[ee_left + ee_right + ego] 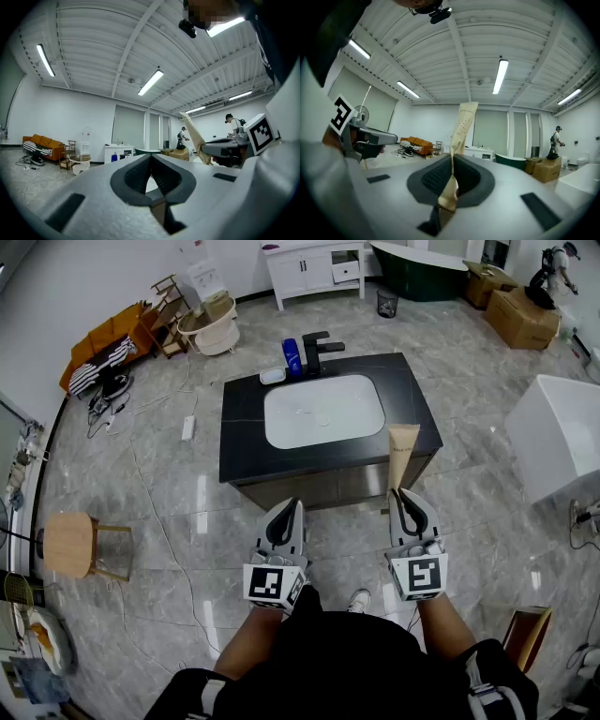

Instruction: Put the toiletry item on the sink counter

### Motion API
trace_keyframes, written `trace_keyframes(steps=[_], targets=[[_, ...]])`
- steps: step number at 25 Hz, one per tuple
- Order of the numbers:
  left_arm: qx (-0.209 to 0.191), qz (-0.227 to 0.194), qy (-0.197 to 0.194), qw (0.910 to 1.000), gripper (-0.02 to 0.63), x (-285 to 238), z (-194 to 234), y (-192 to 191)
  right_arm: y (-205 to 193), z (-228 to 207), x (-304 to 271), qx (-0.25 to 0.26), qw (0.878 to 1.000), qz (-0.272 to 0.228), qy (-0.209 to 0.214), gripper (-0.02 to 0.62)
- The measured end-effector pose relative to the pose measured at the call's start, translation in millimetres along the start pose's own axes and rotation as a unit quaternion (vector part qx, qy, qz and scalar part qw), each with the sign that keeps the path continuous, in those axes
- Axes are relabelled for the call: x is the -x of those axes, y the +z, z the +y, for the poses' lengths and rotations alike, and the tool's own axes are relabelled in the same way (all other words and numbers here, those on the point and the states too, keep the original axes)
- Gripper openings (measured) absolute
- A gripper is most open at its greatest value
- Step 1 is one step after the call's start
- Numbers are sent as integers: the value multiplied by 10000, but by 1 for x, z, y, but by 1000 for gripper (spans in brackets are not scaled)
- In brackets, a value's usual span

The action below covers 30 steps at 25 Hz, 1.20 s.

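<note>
A beige toiletry tube (403,455) stands up out of my right gripper (403,495), whose jaws are shut on its lower end. In the right gripper view the tube (461,129) rises from between the dark pads (471,177). The black sink counter (246,418) with its white basin (323,410) lies just ahead of both grippers. My left gripper (296,506) is held level beside the right one, jaws shut with nothing between them (151,171). In the left gripper view the tube (194,136) shows at the right.
A black faucet (314,350), a blue bottle (292,356) and a small white dish (273,376) sit at the counter's far edge. A wooden stool (70,545) stands at the left, a white tub (562,432) at the right. Cables (155,512) run over the floor.
</note>
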<state>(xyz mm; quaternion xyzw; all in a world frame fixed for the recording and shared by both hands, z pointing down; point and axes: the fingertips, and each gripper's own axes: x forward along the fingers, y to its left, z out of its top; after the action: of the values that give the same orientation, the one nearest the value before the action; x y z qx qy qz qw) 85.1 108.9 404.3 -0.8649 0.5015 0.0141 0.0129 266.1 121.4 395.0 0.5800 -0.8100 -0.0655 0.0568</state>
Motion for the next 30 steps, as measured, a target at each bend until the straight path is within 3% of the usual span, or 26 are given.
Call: trace_keyframes(steps=[8,12,20,30], targets=[[44,77,18,10000,12,4,6,-9,6,9,-3,2,9999,-87,53,20],[5,147,56,9999,12,5,24,-14,19,22,-18,-222,9987,-419,207,21],[-84,155,152,9997,12,-2,105,-20,38,67,-93,-195,9979,-515,349,21],[-157,209,34,9997,12,-18,207,-23,34,128,-177,-256,9985,-375,299,21]])
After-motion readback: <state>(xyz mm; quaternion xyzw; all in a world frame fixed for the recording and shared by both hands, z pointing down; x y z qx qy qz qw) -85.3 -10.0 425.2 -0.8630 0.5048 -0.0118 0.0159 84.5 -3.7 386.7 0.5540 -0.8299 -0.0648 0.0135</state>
